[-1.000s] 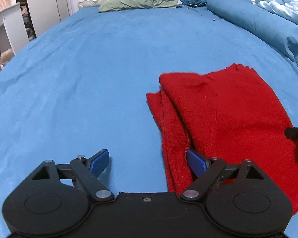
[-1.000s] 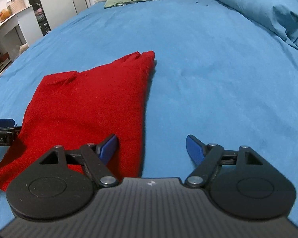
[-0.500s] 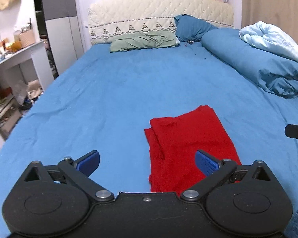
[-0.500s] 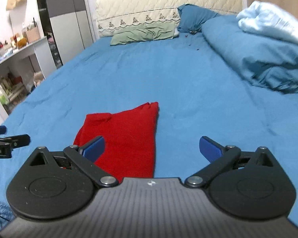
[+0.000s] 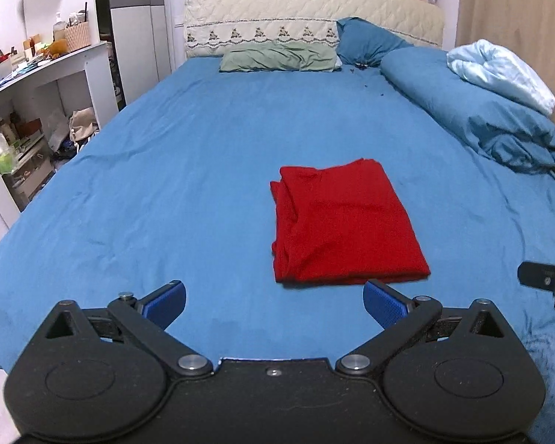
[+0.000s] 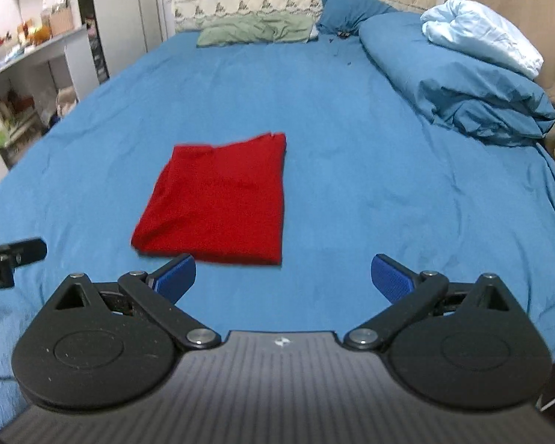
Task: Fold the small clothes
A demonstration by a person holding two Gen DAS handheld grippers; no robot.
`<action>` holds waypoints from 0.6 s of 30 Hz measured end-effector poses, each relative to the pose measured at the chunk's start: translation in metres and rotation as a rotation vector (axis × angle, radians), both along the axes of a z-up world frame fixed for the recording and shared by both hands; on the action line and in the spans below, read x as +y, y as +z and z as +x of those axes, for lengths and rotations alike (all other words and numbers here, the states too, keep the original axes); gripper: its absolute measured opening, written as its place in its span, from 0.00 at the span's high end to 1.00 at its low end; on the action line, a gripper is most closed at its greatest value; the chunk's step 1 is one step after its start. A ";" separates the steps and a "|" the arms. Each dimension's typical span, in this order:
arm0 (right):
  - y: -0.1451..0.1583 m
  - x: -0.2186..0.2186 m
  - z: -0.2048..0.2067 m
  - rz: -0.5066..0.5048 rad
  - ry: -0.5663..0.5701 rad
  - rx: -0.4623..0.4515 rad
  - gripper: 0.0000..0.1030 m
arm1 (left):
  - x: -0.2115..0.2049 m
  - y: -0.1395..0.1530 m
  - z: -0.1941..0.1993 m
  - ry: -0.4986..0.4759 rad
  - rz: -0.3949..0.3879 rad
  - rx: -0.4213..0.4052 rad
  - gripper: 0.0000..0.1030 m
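Observation:
A red garment (image 5: pixel 342 225) lies folded into a flat rectangle on the blue bed sheet (image 5: pixel 188 170); it also shows in the right wrist view (image 6: pixel 218 199). My left gripper (image 5: pixel 273 305) is open and empty, held back above the near edge of the bed, with the garment ahead and slightly right. My right gripper (image 6: pixel 283 277) is open and empty, with the garment ahead and to its left. The right gripper's tip shows at the right edge of the left wrist view (image 5: pixel 547 281). The left gripper's tip shows at the left edge of the right wrist view (image 6: pixel 11 257).
A rolled blue duvet (image 5: pixel 473 111) with a pale blue blanket (image 5: pixel 499 70) lies along the bed's right side. A green pillow (image 5: pixel 277 60) and a blue pillow (image 5: pixel 366 42) lie at the headboard. White shelves (image 5: pixel 29 111) stand left of the bed.
Both grippers have pulled back and up from the garment, which now lies farther off and whole in view. Both stay open.

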State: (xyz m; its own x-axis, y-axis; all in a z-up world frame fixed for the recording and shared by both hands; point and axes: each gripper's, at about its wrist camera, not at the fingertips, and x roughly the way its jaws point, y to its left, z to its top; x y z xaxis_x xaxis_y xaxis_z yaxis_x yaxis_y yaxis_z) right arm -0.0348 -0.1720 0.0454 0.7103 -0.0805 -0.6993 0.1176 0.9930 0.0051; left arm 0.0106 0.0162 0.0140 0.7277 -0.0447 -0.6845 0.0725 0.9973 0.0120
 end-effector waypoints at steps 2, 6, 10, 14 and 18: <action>-0.008 0.003 -0.006 0.001 -0.008 0.021 0.00 | -0.002 -0.003 -0.004 -0.011 0.014 0.002 0.00; -0.017 0.003 -0.014 0.025 -0.031 0.038 0.00 | -0.005 -0.006 -0.011 -0.020 0.025 0.001 0.00; -0.016 0.003 -0.022 0.017 -0.036 0.036 0.00 | -0.007 -0.006 -0.016 -0.034 0.020 -0.010 0.00; -0.016 0.003 -0.025 0.019 -0.038 0.035 0.00 | -0.007 -0.006 -0.018 -0.038 0.021 -0.018 0.00; -0.015 0.005 -0.027 0.015 -0.037 0.034 0.00 | -0.007 -0.005 -0.020 -0.039 0.014 -0.022 0.00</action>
State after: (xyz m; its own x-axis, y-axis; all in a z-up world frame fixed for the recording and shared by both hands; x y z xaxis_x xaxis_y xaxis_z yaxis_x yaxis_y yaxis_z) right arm -0.0616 -0.1673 0.0308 0.6830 -0.0957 -0.7241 0.1547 0.9878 0.0153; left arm -0.0094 0.0093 0.0090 0.7407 -0.0637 -0.6688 0.1105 0.9935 0.0278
